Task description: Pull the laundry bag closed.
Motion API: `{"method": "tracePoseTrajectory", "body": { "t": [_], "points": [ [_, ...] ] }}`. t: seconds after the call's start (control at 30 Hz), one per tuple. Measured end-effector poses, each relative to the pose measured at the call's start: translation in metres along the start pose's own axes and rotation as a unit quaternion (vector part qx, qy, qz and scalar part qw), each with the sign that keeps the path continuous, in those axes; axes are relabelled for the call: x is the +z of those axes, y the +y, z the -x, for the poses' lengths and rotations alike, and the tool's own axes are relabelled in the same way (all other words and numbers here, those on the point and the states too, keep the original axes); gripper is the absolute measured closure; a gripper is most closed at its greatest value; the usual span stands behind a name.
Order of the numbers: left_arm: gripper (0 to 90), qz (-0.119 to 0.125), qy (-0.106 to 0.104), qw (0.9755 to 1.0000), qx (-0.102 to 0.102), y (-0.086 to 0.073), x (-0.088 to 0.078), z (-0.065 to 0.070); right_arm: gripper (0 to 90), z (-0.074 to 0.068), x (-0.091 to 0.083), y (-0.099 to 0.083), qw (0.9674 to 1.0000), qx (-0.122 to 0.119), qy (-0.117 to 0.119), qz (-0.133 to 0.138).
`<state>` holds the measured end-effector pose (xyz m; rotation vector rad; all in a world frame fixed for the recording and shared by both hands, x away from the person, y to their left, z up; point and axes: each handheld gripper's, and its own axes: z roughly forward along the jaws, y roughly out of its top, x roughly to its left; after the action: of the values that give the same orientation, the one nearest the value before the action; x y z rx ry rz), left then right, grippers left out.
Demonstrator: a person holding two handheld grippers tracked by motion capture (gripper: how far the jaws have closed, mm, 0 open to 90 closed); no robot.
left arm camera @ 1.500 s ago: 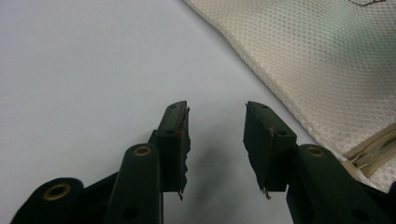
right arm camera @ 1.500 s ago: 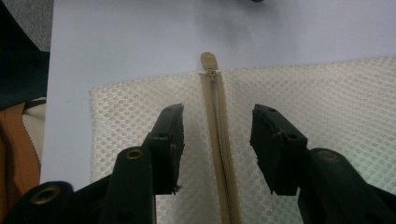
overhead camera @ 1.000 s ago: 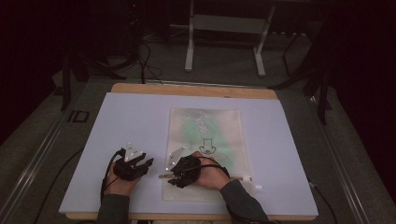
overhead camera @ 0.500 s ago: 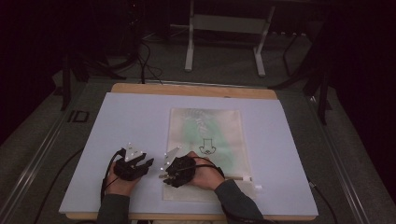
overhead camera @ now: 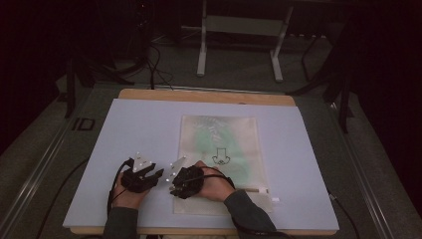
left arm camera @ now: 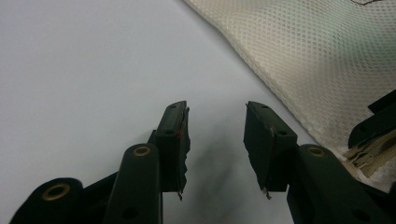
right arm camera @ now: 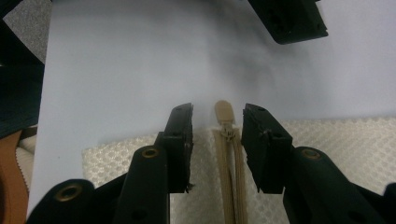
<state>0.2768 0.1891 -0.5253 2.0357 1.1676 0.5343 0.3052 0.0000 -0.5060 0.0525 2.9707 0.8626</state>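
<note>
The mesh bag (overhead camera: 221, 164) lies flat on the white table (overhead camera: 149, 124). The right gripper (right arm camera: 217, 126) straddles the tan zipper pull (right arm camera: 223, 113) at the bag's near-left edge — jaws have just been closing, not yet pinching. The left gripper (left arm camera: 216, 133) rests beside the bag — released, nothing between.

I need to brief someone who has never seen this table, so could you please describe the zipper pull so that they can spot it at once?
On the pale lilac table sheet lies a cream mesh zip bag. At its near left corner sits the small tan zipper pull, between the open jaws of the right hand-held gripper. It is the solid tan tab ending the zipper.
</note>
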Motion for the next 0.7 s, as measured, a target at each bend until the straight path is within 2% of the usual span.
{"method": "tracePoseTrajectory", "body": {
  "t": [0.3, 0.7],
  "points": [
    [59.2, 0.0, 0.0, 1.0, 0.0, 0.0, 0.0, 0.0, 66.4, 0.003, 0.007, 0.005, 1.0, 0.004, 0.007, 0.003],
    [59.1, 0.001, -0.002, 1.0, 0.0, 0.0, 0.0, 0.0, 69.5, 0.006, 0.018, 0.01, 0.9999, 0.009, -0.003, -0.012]
  ]
}}
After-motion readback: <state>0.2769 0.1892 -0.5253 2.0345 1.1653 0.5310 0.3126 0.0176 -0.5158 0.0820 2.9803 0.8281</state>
